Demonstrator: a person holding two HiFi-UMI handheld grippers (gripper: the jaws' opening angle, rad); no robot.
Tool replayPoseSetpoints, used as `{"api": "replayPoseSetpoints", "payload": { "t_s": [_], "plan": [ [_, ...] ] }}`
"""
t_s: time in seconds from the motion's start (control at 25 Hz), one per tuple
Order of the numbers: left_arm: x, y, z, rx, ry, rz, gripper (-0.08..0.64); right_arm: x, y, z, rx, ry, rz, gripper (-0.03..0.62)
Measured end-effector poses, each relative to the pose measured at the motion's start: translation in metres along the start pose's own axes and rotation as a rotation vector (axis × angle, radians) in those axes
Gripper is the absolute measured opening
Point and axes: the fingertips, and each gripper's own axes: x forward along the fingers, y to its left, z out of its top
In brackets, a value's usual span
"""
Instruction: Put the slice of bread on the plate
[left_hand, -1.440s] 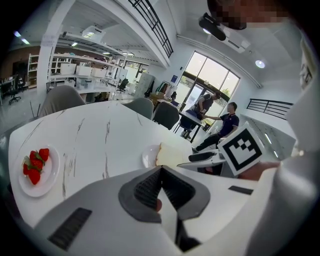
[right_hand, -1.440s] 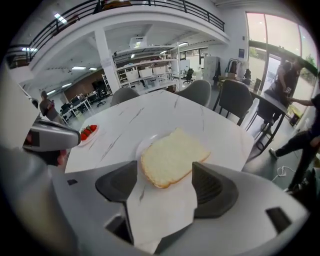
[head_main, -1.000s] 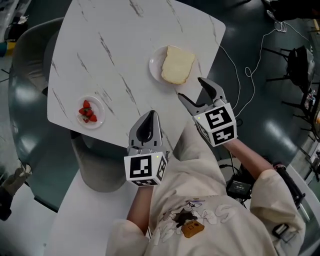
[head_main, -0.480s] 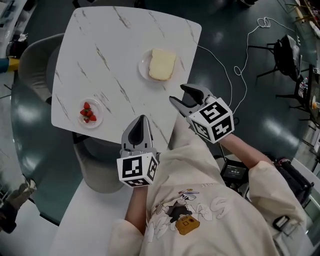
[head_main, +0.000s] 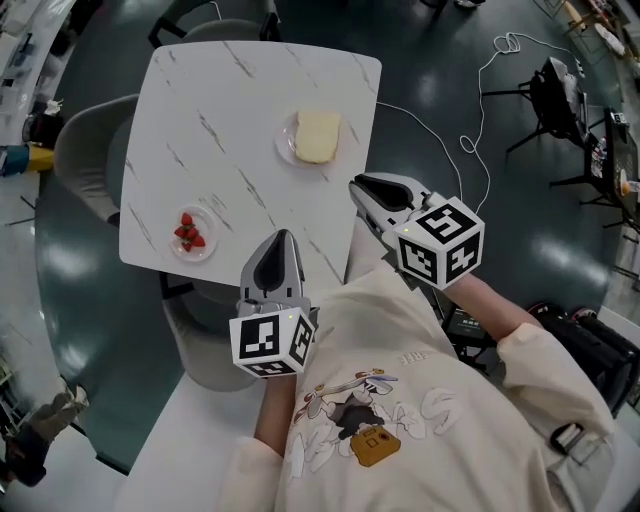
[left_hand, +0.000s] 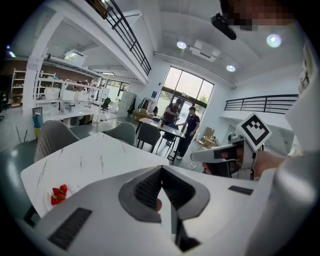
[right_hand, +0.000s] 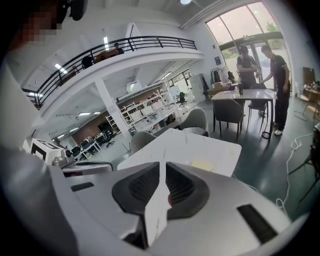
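The slice of bread lies on a small white plate near the right edge of the white marble table; the right gripper view shows the bread far off. My right gripper hovers off the table's right side, below the plate. Its jaws are closing, with a thin gap left and nothing between them. The left gripper is held over the table's near edge, shut and empty.
A small dish of strawberries sits at the table's left front. Grey chairs stand around the table, one below its near edge. A white cable trails across the dark floor. People stand at a distant table.
Both grippers have drawn back from the table and upward, and the table looks smaller and farther. The right jaws went from wide open to almost closed. The bread stays on its plate.
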Motion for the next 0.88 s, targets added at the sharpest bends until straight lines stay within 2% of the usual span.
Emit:
{"api": "replayPoseSetpoints", "payload": {
  "t_s": [0.16,0.44,0.88],
  "plan": [
    [-0.017,-0.007,0.003,0.005,-0.013,-0.047,0.008,-0.011,0.018,-0.001,0.036,-0.039,0.003,0.005],
    [-0.039,-0.015,-0.012,0.053,-0.005,-0.098,0.008,-0.044,0.047,-0.008,0.139,-0.095,0.063,0.005],
    [-0.065,-0.031,-0.037,0.047,0.004,-0.148,0.008,-0.102,0.059,-0.005,0.189,-0.143,0.096,0.005]
  ]
}}
